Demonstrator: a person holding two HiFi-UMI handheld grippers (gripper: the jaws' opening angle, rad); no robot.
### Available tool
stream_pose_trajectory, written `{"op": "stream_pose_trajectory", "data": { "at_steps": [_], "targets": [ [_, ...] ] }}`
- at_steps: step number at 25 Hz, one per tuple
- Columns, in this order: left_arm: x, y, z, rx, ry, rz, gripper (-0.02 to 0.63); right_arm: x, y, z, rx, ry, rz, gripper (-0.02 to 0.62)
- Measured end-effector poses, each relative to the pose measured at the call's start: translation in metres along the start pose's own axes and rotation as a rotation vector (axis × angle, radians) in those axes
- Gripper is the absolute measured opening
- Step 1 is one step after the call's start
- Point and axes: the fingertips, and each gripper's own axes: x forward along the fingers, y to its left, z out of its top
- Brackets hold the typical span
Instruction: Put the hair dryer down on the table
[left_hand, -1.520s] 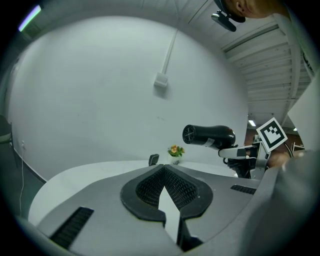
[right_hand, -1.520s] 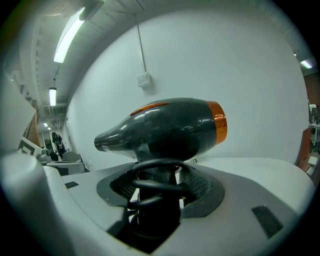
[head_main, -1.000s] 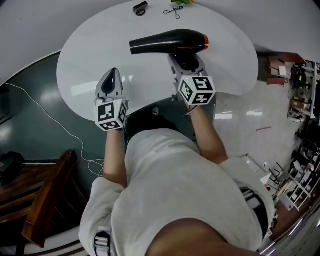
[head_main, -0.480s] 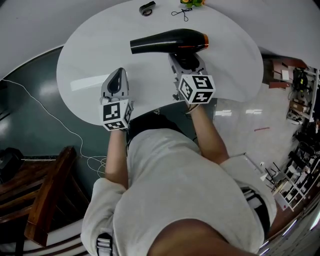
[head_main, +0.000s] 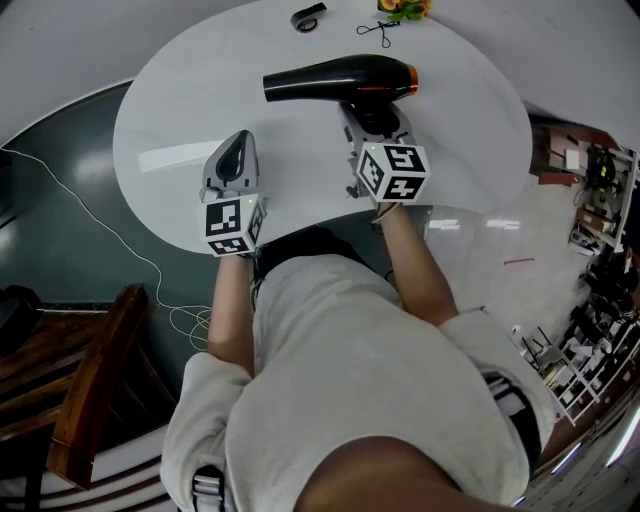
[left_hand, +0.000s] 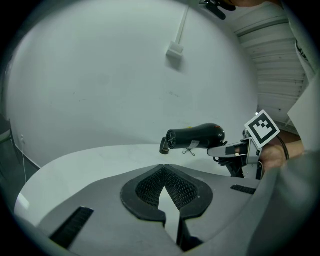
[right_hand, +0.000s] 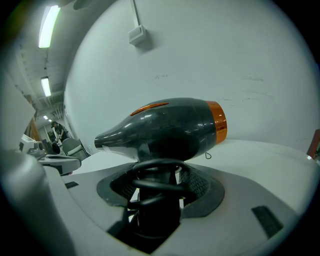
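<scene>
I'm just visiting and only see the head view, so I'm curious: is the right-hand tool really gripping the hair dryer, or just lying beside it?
Observer: Gripping it. The right gripper view shows the right gripper with its jaws closed on the handle of the hair dryer.
Operator: And the left tool, is it carrying anything?
Observer: No. The left gripper view shows the left gripper with its jaws together at the tips and nothing between them.
</scene>
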Motion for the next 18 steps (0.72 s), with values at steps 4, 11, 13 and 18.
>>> {"op": "stream_pose_trajectory", "data": {
  "at_steps": [4,11,13,18],
  "targets": [
    [0.002,0.008,-0.003,-0.014,0.019,0.009,0.017,0.01,0.003,-0.003,0.001,0.043,-0.013,0.242],
    [0.013,0.015,-0.01,-0.023,0.055,-0.013,0.017,0.025,0.001,-0.004,-0.018,0.119,-0.062,0.242],
    [0.015,0.018,-0.011,-0.034,0.064,-0.017,0.017,0.029,-0.001,-0.005,-0.026,0.145,-0.082,0.242],
    [0.027,0.019,-0.014,-0.027,0.087,-0.046,0.017,0.038,-0.009,-0.006,-0.063,0.197,-0.112,0.242]
  ]
}}
